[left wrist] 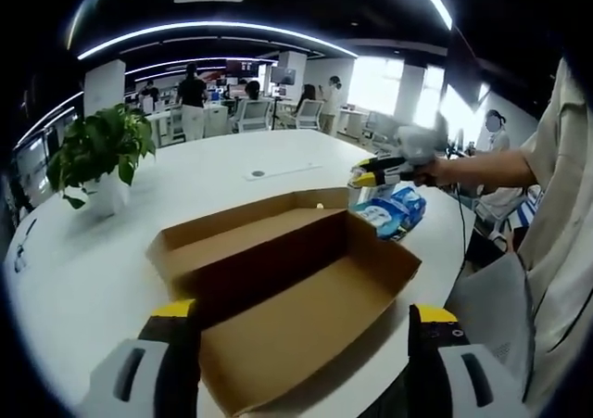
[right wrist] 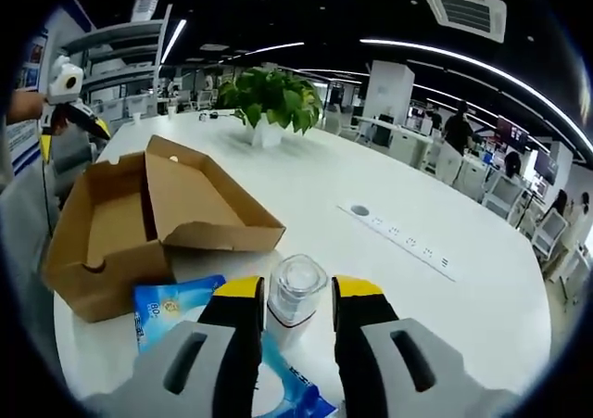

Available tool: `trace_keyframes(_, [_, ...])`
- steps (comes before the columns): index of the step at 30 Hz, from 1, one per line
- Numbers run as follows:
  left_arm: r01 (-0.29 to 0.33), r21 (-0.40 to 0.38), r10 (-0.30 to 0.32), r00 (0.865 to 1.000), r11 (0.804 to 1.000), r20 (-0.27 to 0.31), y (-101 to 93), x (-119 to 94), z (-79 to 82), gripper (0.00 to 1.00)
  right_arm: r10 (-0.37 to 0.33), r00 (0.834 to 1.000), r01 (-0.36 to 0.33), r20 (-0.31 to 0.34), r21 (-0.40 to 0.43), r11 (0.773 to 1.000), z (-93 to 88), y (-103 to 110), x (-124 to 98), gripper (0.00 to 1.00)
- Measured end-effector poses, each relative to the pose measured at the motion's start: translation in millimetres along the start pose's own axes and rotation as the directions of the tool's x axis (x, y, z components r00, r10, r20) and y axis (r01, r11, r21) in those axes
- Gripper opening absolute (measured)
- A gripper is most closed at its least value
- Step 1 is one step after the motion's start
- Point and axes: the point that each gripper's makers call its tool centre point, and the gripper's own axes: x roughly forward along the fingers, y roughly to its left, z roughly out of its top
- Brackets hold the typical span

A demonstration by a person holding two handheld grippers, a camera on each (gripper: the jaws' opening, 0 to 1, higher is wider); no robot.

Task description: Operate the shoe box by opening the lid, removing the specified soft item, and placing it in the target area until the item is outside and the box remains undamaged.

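Open cardboard shoe box [left wrist: 296, 297] lying on a white round desk [left wrist: 185, 182], lid flap folded back on the side toward a potted plant [left wrist: 102, 154]. The box interior appears bare.

Left claw [left wrist: 301, 344]: jaws spread wide, one on each side of the near end of the box, holding nothing.

Right claw [left wrist: 366, 170]: seen in the left gripper view beyond the far corner of the box, a blue-and-white soft pack [left wrist: 394, 209] beneath it, outside the box and beside that corner. In the right gripper view the claw's [right wrist: 298, 297] jaws stand narrow, with a clear bottle [right wrist: 295, 293] between them; actual contact cannot be told. The soft pack [right wrist: 171, 307] lies on the desk against the box wall [right wrist: 93, 279].

A strip of sockets [right wrist: 403, 237] lies on the desk beyond the box.
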Motion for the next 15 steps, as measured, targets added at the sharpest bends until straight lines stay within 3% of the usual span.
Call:
trace_keyframes(5, [-0.019, -0.002, 0.019, 1.0, 1.0, -0.007, 4.2, -1.4, -2.3, 0.93, -0.001, 1.0, 0.001, 0.001, -0.002, 1.0, 3.2, 0.5, -3.0, 0.29])
trace_keyframes(15, [-0.103, -0.011, 0.103, 0.995, 0.995, -0.013, 21.4, -7.4, -8.6, 0.76, 0.003, 1.0, -0.003, 0.022, 0.01, 1.0, 27.2, 5.7, -16.6, 0.32])
